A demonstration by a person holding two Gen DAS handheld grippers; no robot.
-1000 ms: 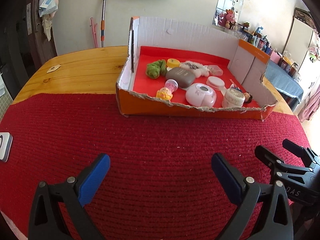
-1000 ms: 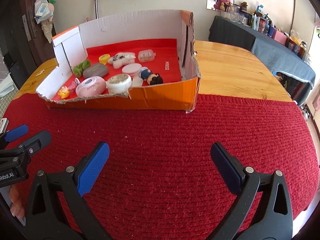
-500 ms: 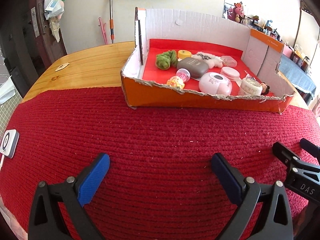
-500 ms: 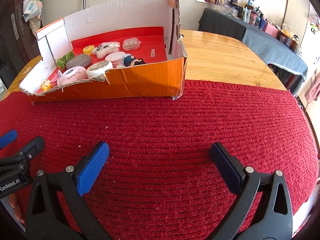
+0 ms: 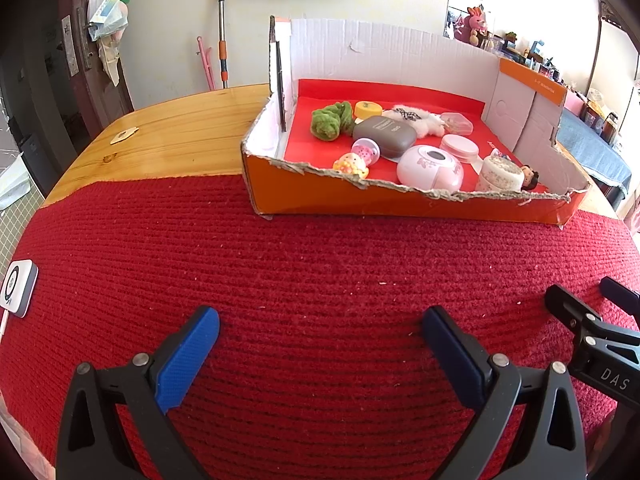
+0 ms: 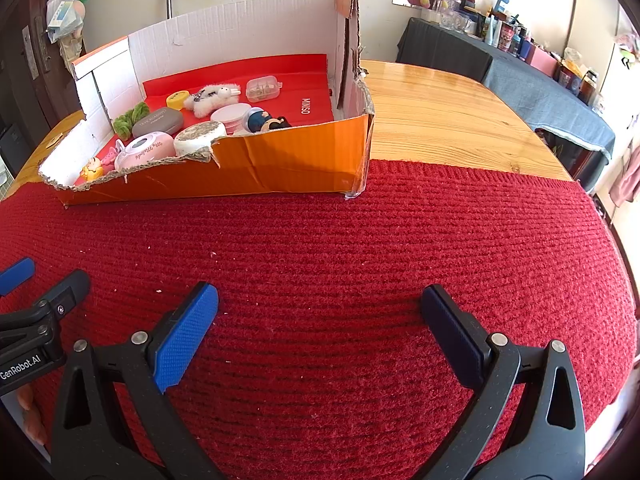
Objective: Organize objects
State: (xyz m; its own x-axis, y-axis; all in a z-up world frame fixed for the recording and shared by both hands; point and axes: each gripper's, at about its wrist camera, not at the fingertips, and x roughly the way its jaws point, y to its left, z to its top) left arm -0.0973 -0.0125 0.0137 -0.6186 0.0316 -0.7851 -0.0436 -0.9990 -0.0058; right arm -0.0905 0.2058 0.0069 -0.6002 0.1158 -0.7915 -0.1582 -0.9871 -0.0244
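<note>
The left tool hangs low over the red mat, level and aimed toward 12 o'clock, its 2 blue-padded fingers spread wide with nothing between them. At its 3 o'clock the tip of the right tool shows beside it. At 9 o'clock a small white device lies on the mat's edge.

The cardboard box sits at 1 o'clock from the left tool, on the table with its torn front wall at the mat's far edge. Inside, from 9 to 3 o'clock: a green fuzzy toy, a yellow cap, a grey case, a pink round case, a white jar and a small figure.

In the right wrist view the right tool takes the same level pose, fingers equally wide apart and holding nothing. The box lies at its 11 o'clock, and the left tool shows at 9 o'clock.
</note>
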